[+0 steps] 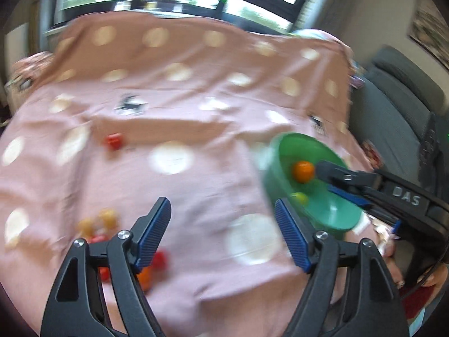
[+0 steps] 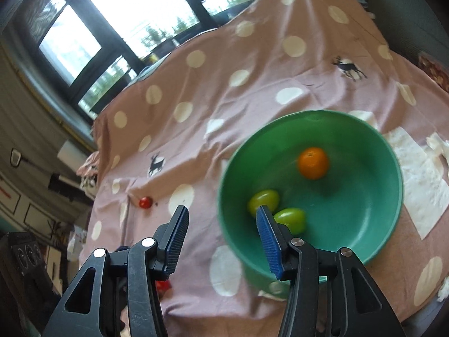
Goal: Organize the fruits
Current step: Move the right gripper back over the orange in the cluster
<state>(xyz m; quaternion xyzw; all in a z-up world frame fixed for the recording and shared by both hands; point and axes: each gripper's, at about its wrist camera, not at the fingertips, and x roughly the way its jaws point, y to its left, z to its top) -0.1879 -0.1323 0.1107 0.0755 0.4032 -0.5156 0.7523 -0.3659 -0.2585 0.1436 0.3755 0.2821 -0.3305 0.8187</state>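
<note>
Both tools gape empty: left tool (image 1: pixel 223 234), right tool (image 2: pixel 221 241) by the round green plastic bowl (image 2: pixel 390 151); its rim could get clipped and tip.

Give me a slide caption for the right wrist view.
Open right gripper over green bowl holding an orange and two green fruits.

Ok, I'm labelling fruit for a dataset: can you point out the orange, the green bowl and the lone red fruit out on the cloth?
orange (image 2: pixel 313 163), right wrist view, middle of its peel.
green bowl (image 2: pixel 373 151), right wrist view, bare inner wall.
red fruit (image 2: pixel 145 202), right wrist view, centre of its skin.
</note>
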